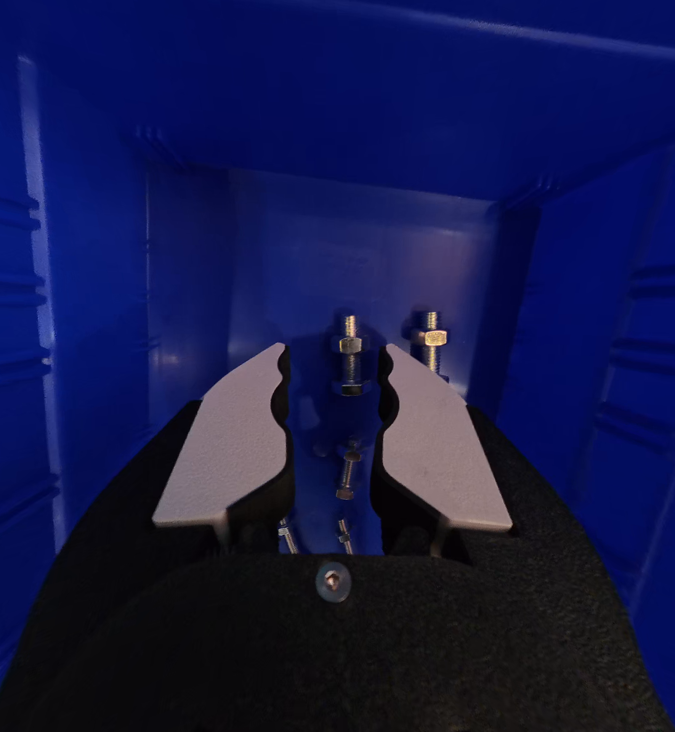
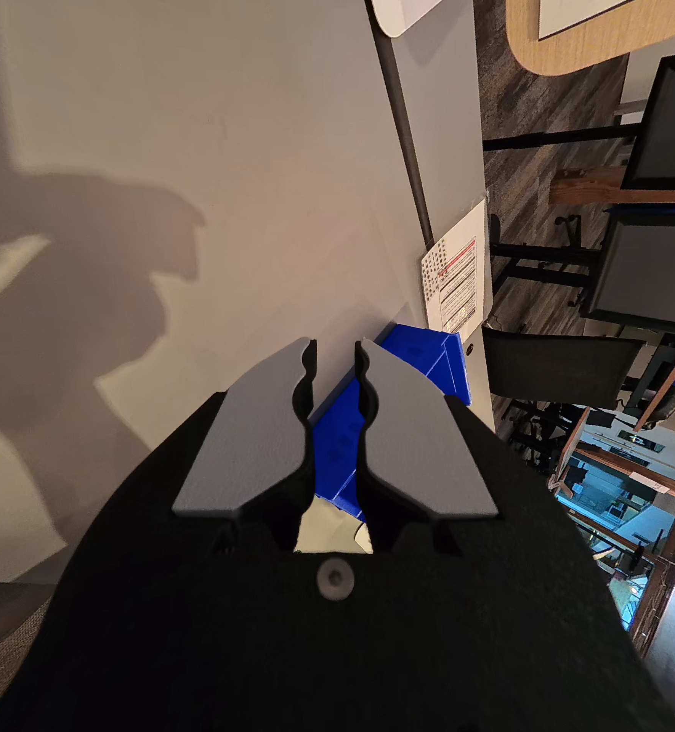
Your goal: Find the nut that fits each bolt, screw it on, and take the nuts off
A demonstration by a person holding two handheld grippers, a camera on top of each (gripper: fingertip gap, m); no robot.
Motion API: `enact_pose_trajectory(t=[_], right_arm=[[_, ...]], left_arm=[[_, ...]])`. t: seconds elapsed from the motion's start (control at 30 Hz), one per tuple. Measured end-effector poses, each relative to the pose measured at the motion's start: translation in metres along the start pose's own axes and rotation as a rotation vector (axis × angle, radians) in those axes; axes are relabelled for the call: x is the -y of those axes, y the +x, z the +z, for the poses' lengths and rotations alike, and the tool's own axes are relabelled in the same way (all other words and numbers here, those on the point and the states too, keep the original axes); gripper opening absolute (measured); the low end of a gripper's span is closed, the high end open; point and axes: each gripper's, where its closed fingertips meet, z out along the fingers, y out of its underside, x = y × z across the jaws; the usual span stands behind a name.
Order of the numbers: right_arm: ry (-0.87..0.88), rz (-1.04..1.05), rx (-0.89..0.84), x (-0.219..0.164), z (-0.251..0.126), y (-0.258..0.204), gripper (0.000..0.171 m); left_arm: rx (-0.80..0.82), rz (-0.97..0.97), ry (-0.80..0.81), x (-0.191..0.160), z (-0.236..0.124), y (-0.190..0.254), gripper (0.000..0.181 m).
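The left hand-held gripper [image 1: 333, 348] reaches into a blue bin [image 1: 328, 119], its jaws spread apart and grasping nothing. Nearest, low between the fingers at 6 o'clock, two thin bolts [image 1: 286, 540] lie on the bin floor, partly hidden by the gripper body. Just beyond them a small bolt [image 1: 347, 473] carries a nut on its shank. Farther in, right between the fingertips at 12 o'clock, a large bolt [image 1: 350, 356] lies with a hex nut [image 1: 349, 345] threaded partway along it. Beside it, at 1 o'clock, a second large bolt [image 1: 431, 344] bears its own nut [image 1: 434, 338], close to the back wall.

The right hand-held gripper [image 2: 335, 344] hovers over a pale counter [image 2: 248, 138], jaws released with a narrow gap, empty. The bin [image 2: 419, 356] shows behind its fingers. Farther out at 1 o'clock a printed sheet [image 2: 456, 277] lies at the counter's edge; its writing is too small to read.
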Motion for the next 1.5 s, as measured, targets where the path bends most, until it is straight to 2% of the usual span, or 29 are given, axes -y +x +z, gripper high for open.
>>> enact_pose_trajectory(t=[0.33, 0.53, 0.73, 0.93, 1.1, 1.27, 1.4, 1.5], right_arm=[[0.052, 0.007, 0.026, 0.006, 0.006, -0.003, 0.018], [0.262, 0.108, 0.127, 0.005, 0.029, 0.002, 0.019], [0.451, 0.261, 0.194, -0.008, 0.043, 0.040, 0.020], [0.539, 0.360, 0.171, -0.016, 0.048, 0.071, 0.023], [0.663, 0.408, 0.086, -0.006, 0.038, 0.093, 0.023], [0.865, 0.465, 0.005, 0.007, 0.015, 0.110, 0.023], [0.871, 0.490, -0.082, 0.003, 0.019, 0.119, 0.032], [0.883, 0.509, -0.051, 0.006, 0.033, 0.117, 0.037]], left_arm=[[-0.007, 0.017, 0.001, 0.001, -0.001, 0.005, 0.040], [-0.027, 0.018, 0.034, 0.004, -0.011, 0.002, 0.040], [-0.141, -0.030, 0.100, 0.018, -0.037, 0.008, 0.042], [-0.129, 0.054, 0.093, 0.005, -0.049, 0.002, 0.044], [-0.145, 0.045, 0.043, -0.009, -0.039, -0.008, 0.043], [-0.197, 0.018, 0.000, -0.010, -0.025, -0.001, 0.043], [-0.202, 0.042, 0.026, -0.004, -0.021, 0.005, 0.040], [-0.196, 0.056, 0.102, 0.003, -0.025, 0.004, 0.035]])
